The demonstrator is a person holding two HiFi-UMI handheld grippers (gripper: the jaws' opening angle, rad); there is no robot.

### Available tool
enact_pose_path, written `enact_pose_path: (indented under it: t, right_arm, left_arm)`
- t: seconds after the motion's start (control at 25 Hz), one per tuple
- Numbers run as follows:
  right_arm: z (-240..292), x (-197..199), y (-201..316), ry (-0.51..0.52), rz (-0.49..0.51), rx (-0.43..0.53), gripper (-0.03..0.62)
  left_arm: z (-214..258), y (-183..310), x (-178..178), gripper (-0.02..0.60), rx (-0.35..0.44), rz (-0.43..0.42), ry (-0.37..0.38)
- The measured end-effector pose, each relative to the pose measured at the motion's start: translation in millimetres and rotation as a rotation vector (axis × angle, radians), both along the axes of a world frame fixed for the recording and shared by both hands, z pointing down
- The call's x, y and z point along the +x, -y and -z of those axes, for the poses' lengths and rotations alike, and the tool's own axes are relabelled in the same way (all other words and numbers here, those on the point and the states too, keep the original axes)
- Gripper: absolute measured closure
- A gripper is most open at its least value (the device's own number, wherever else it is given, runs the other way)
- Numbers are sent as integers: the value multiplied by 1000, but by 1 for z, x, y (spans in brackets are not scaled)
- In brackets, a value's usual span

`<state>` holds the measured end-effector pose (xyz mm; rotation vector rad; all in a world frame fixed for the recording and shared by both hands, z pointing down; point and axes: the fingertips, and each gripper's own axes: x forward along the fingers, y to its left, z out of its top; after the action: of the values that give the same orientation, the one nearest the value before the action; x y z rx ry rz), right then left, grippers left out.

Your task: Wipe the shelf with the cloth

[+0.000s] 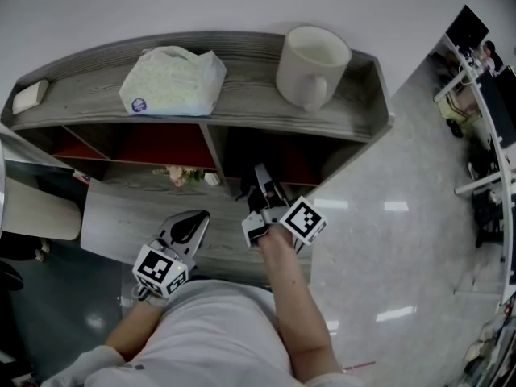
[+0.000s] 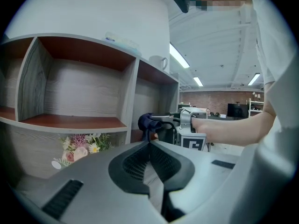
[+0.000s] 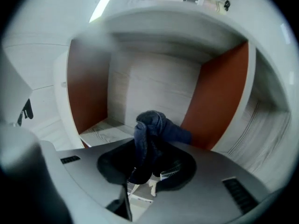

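The grey wooden shelf (image 1: 242, 95) has red-lined compartments. My right gripper (image 1: 262, 182) reaches into the mouth of the right upper compartment, shut on a bunched dark blue cloth (image 3: 152, 129). In the right gripper view the cloth stands up between the jaws of my right gripper (image 3: 145, 169), just in front of the compartment's grey back panel and above its floor board (image 3: 105, 132). The left gripper view shows the same cloth (image 2: 146, 121) at the compartment edge. My left gripper (image 1: 193, 218) hangs back near the body, shut and holding nothing, its jaw tips (image 2: 149, 143) meeting.
On the shelf top lie a tissue pack (image 1: 173, 81), a white mug (image 1: 313, 64) and a small pale object (image 1: 31, 95). A bunch of artificial flowers (image 1: 181, 174) sits on the lower board. Shiny floor spreads to the right; a pale desk (image 1: 40, 208) stands at the left.
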<state>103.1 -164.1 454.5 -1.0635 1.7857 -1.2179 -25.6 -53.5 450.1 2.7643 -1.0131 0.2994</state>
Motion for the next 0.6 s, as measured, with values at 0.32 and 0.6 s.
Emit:
enact_pose_path:
  t: [0.32,0.6]
  right_arm:
    - [-14,77,-13,-3,-178,-35,491]
    - [-20,132,-22,48,-362,-70,491]
  left_arm:
    - [-5,-2,29,566,-9,-70,-3]
    - [-4,0,42,566,-8,-95,-7]
